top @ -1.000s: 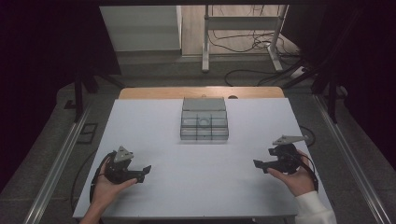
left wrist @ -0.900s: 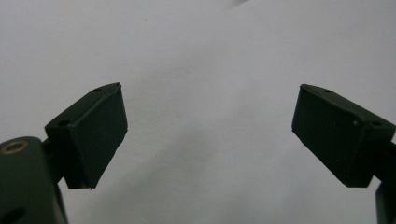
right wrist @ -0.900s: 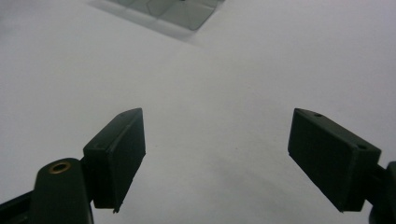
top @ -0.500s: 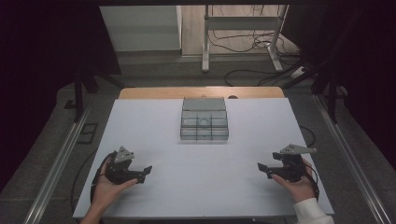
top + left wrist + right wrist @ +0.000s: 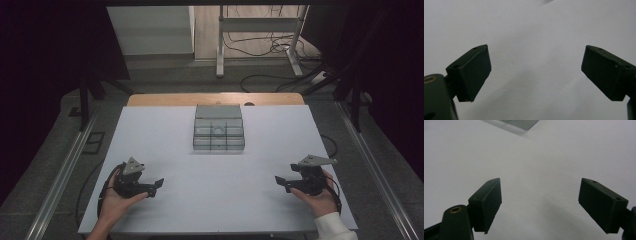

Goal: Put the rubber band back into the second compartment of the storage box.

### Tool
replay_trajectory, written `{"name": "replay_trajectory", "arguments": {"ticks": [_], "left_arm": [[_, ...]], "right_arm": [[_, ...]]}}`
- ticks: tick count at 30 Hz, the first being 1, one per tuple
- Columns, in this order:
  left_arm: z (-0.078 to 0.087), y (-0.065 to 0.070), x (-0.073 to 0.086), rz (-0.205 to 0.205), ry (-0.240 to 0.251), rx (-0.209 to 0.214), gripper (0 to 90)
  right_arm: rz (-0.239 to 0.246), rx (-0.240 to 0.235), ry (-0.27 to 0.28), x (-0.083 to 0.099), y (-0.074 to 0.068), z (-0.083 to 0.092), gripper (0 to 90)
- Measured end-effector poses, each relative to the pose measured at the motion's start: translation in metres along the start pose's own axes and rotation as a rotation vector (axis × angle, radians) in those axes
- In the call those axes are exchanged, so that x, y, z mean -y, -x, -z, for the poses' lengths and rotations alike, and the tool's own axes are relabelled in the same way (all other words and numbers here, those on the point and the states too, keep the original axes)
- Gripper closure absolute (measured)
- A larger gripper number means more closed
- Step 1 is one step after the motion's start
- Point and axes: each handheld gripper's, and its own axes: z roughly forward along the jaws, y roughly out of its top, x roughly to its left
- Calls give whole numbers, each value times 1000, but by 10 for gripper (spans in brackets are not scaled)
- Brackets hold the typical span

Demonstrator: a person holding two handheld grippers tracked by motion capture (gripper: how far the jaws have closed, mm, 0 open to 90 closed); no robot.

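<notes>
From the high view I get the whole layout: my left tool (image 5: 156,184) sits near the front left corner of the white surface (image 5: 165,135), my right tool (image 5: 279,181) near the front right, each held in a hand and pointing inward, well apart from one another. That view also gives me the grey tray (image 5: 218,128) at the middle of the far half, divided into small compartments, its far section flat like a lid; I cannot tell what lies in them. The left tool's own view adds what the overhead cannot: its jaws spread wide, nothing between them, bare white surface beneath. The right tool's view shows the same wide, empty spread, and at its top edge I catch a translucent grey corner of the tray (image 5: 520,123), far ahead of the jaws.
</notes>
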Motion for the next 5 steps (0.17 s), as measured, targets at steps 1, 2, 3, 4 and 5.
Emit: {"name": "replay_trajectory", "arguments": {"ticks": [1,2,3,4,5], "left_arm": [[1,0,0,0,1,-1,86],[1,0,0,0,1,-1,86],[1,0,0,-1,1,1,86],[1,0,0,-1,1,1,86],[1,0,0,0,1,2,86]], "right_arm": [[3,-1,2,0,0,0,187],[3,-1,2,0,0,0,187],[5,-2,3,0,0,1,184],[5,-2,3,0,0,1,184],[5,-1,3,0,0,1,182]]}}
